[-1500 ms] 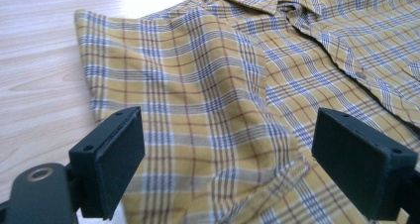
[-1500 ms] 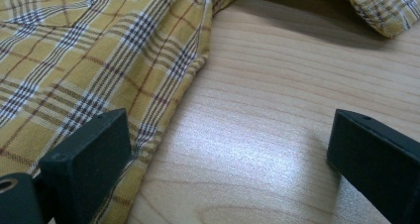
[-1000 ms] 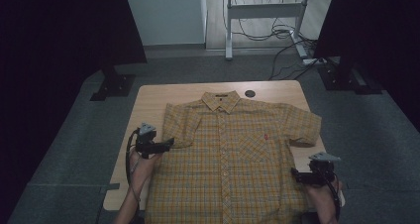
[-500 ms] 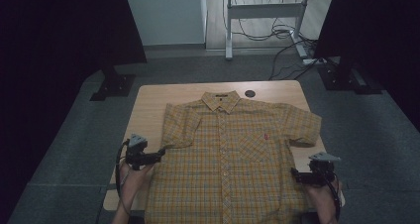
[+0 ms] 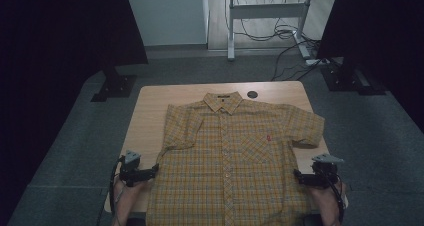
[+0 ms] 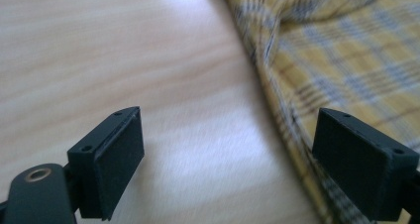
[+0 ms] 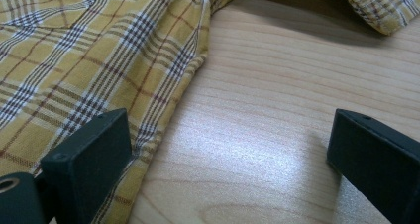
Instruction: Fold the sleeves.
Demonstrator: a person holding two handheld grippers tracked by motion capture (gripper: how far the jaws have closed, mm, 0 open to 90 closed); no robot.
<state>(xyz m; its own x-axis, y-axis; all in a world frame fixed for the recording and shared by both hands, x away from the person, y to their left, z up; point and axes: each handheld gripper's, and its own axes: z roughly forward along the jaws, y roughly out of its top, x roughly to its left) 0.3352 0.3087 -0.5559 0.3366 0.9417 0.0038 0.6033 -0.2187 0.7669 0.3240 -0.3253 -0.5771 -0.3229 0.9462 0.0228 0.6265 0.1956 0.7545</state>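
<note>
Two grippers sit low at the near corners of the table point(image 5: 150, 101), one at each side seam of the yellow plaid shirt point(image 5: 235, 156). The left gripper point(image 5: 150, 172) has its jaws wide apart with nothing between them but bare wood, the shirt's left edge point(image 6: 277, 110) just beside its right-hand jaw. The right gripper point(image 5: 299, 177) is equally spread and grips nothing, the shirt's right edge point(image 7: 183, 85) passing by its left-hand jaw. The shirt lies flat, buttoned side up, collar point(image 5: 222, 100) far, hem near, so its long axis runs near to far. Each edge lies inward of its own gripper, about equally close; a short inward slide would likely bring cloth between the jaws.
</note>
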